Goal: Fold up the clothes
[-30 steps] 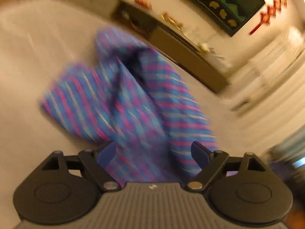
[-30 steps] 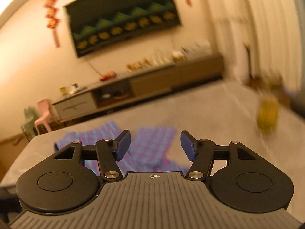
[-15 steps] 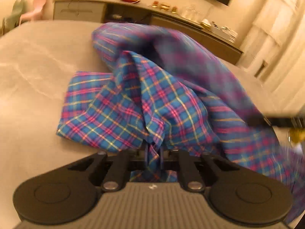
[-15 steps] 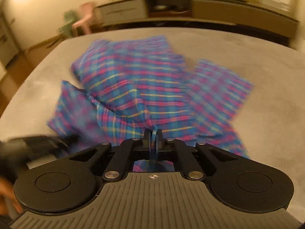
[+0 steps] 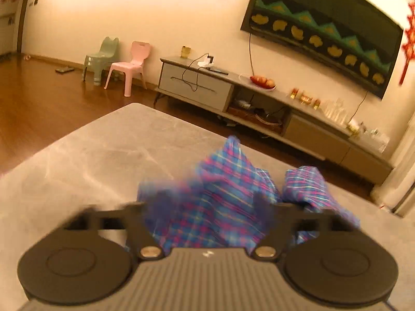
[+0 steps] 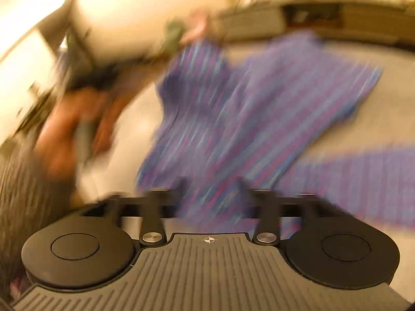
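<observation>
Plaid cloth (image 5: 228, 194) lies crumpled on grey table (image 5: 90, 160). Left gripper (image 5: 210, 202) spread wide, cloth behind it. Right gripper (image 6: 210, 184) also spread, above cloth; right view badly blurred, a hand (image 6: 67, 134) left of cloth.

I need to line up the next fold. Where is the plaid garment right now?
The plaid garment lies crumpled on the grey table, just ahead of the open left gripper; in the blurred right wrist view it spreads ahead of the open right gripper.
</observation>
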Demonstrator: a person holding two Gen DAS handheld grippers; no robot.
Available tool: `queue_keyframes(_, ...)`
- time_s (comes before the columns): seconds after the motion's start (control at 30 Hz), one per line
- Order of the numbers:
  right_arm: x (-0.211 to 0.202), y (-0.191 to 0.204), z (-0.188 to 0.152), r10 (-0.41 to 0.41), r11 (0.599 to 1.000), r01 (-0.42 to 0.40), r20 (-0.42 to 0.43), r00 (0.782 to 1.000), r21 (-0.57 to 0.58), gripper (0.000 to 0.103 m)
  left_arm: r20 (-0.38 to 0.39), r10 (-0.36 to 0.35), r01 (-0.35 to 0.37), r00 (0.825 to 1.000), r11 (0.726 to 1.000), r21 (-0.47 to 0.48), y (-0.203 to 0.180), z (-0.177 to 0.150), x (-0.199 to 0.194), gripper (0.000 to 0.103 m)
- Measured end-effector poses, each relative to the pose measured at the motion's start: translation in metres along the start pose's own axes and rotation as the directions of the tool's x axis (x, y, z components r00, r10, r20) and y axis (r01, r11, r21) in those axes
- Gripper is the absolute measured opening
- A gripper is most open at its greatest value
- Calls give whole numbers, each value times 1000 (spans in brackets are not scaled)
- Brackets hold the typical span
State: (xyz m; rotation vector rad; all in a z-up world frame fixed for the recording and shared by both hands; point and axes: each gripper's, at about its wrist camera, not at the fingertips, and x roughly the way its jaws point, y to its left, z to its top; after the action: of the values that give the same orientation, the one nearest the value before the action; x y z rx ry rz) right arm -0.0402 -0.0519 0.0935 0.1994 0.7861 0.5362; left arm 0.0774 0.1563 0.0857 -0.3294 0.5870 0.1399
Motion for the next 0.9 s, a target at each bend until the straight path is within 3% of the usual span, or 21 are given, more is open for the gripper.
queue_keyframes(0.03, 3, -6, 16, -48, 999, 48, 45, 998, -2, 80, -18, -6, 6, 1000, 1000, -20, 9, -7, -4, 97)
queue_keyframes(0.1, 23, -23, 53, -136, 990, 139, 78, 988, -33, 84, -63, -5, 1, 998, 998, -64, 30, -21, -9, 98)
queue_keyframes(0.2, 71, -36, 94, -222, 967, 226, 50, 974, -115, 86, -137, -5, -12, 991, 992, -126, 58, -42, -13, 98)
queue_keyframes(0.33, 145, -75, 122, -307, 948, 301, -44, 951, -103, 84, -253, -3, -41, 968, 985, -167, 73, -66, 4, 97)
queue_keyframes(0.37, 154, -85, 119, -295, 953, 287, -83, 952, -96, 79, -268, -5, -36, 964, 988, -150, 71, -70, 9, 94)
queue_keyframes(0.4, 163, -95, 117, -282, 958, 273, -122, 952, -88, 62, -278, -15, -23, 960, 991, -131, 66, -73, 12, 85)
queue_keyframes(0.43, 172, -105, 114, -269, 963, 259, -160, 950, -81, 35, -287, -29, -4, 957, 994, -114, 63, -75, 17, 74)
queue_keyframes(0.5, 176, -112, 101, -243, 970, 233, -202, 949, -74, 0, -297, -31, 8, 955, 997, -79, 56, -74, 32, 11)
queue_keyframes(0.53, 163, -111, 87, -230, 973, 220, -202, 952, -72, 0, -309, -31, 11, 950, 998, -67, 54, -71, 41, 2)
queue_keyframes(0.6, 138, -108, 60, -201, 979, 191, -205, 958, -70, 0, -312, -68, 38, 948, 994, -101, 57, -59, 53, 1)
queue_keyframes(0.7, 103, -74, 31, -90, 994, 73, -240, 967, -80, 0, -236, -46, 26, 971, 996, -84, 58, -36, 54, 1)
queue_keyframes(0.83, 55, -30, -7, 57, 993, -86, -287, 956, -87, 0, -101, -28, 13, 995, 990, -141, 70, -18, 28, 1)
queue_keyframes(0.87, 43, -19, -17, 94, 988, -125, -299, 950, -88, 4, -76, -22, 10, 997, 987, -161, 74, -17, 20, 1)
queue_keyframes(0.9, 33, -8, -22, 127, 983, -161, -301, 945, -91, 16, -69, -20, 8, 997, 985, -175, 76, -20, 16, 1)
